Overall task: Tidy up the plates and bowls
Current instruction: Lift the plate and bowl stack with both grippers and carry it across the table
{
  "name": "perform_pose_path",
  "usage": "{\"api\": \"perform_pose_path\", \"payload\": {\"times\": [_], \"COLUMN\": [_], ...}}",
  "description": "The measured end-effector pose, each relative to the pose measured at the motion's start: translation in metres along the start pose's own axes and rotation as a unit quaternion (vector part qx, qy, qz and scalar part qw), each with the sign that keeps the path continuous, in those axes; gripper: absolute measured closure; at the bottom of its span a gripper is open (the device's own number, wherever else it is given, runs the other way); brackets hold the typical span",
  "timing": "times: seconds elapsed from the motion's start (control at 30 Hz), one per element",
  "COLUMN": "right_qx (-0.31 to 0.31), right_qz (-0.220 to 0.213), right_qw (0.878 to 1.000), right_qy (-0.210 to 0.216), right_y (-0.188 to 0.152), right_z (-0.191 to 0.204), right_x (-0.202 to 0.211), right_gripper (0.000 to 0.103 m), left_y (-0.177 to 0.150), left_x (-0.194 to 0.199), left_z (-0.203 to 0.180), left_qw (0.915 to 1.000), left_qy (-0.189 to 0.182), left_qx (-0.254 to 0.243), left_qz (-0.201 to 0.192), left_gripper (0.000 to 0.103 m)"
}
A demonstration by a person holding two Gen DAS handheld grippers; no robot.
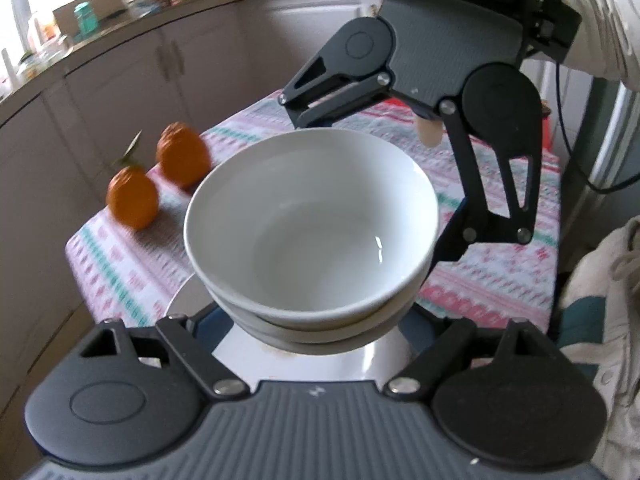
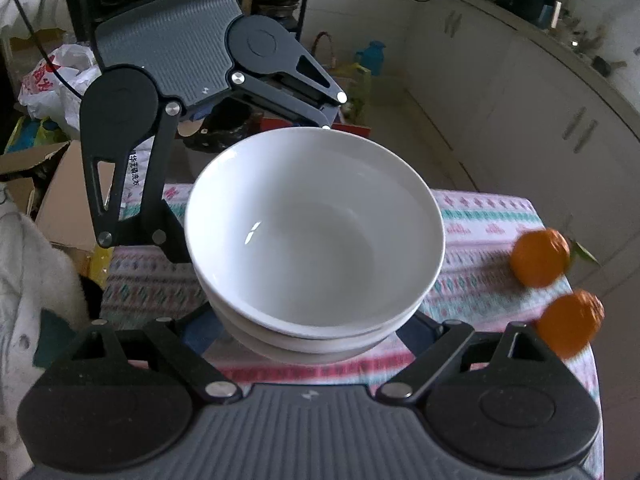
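A stack of white bowls [image 1: 312, 232] is held between both grippers above the patterned tablecloth [image 1: 120, 264]; it also shows in the right wrist view [image 2: 316, 236]. My left gripper [image 1: 316, 320] has its jaws wide around the near side of the lower bowl, its tips hidden under the stack. My right gripper [image 2: 316, 332] grips the opposite side the same way. Each gripper shows across the stack in the other's view: the right one in the left wrist view [image 1: 400, 120], the left one in the right wrist view [image 2: 200, 120]. A white plate [image 1: 316, 360] lies below the bowls near the left gripper.
Two oranges [image 1: 160, 176] lie on the cloth at one end of the table; the right wrist view shows them too [image 2: 556, 288]. Grey cabinets [image 1: 132, 92] run behind. Boxes and bags [image 2: 48, 128] clutter the floor beyond the table.
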State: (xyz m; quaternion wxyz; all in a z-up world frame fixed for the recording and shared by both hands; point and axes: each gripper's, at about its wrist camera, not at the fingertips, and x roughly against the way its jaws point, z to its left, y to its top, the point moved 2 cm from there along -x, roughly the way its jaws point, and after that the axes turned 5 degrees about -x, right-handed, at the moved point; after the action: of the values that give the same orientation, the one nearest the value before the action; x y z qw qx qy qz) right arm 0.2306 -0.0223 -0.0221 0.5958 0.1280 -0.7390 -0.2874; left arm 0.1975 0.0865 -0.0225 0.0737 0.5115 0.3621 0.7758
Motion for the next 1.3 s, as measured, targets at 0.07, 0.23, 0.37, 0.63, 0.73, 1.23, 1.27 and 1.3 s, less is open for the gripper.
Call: {"api": "perform_pose_path", "payload": {"times": [0.07, 0.23, 0.37, 0.63, 0.73, 1.23, 1.27, 1.3], "right_qx": [0.003, -0.001, -0.010, -0.025, -0.027, -0.036, -0.037, -0.038], "right_qz": [0.004, 0.012, 0.014, 0.013, 0.012, 0.005, 0.005, 0.005], "right_qw": [1.000, 1.000, 1.000, 0.999, 0.999, 0.999, 0.999, 0.999], "right_qy": [0.004, 0.013, 0.016, 0.025, 0.025, 0.024, 0.023, 0.023], "right_y": [0.006, 0.014, 0.015, 0.014, 0.012, 0.008, 0.008, 0.008], "right_z": [-0.002, -0.011, -0.012, -0.013, -0.017, -0.019, -0.019, -0.019], "right_x": [-0.010, -0.027, -0.031, -0.032, -0.037, -0.041, -0.041, -0.041], "right_gripper": [0.008, 0.008, 0.008, 0.008, 0.008, 0.008, 0.008, 0.008], "left_y": [-0.007, -0.018, -0.023, -0.029, -0.029, -0.033, -0.033, -0.034], "left_x": [-0.001, -0.005, -0.007, -0.011, -0.014, -0.018, -0.018, -0.017], "left_z": [0.007, 0.021, 0.031, 0.035, 0.035, 0.039, 0.038, 0.038], "left_qw": [1.0000, 0.9998, 0.9996, 0.9992, 0.9991, 0.9986, 0.9987, 0.9987], "left_qy": [0.004, 0.000, -0.004, -0.013, -0.013, -0.014, -0.013, -0.011], "left_qx": [0.008, 0.021, 0.027, 0.037, 0.039, 0.051, 0.050, 0.050], "left_qz": [0.004, 0.006, 0.004, 0.006, 0.008, 0.006, 0.004, 0.002], "left_gripper": [0.015, 0.015, 0.015, 0.015, 0.015, 0.015, 0.015, 0.014]}}
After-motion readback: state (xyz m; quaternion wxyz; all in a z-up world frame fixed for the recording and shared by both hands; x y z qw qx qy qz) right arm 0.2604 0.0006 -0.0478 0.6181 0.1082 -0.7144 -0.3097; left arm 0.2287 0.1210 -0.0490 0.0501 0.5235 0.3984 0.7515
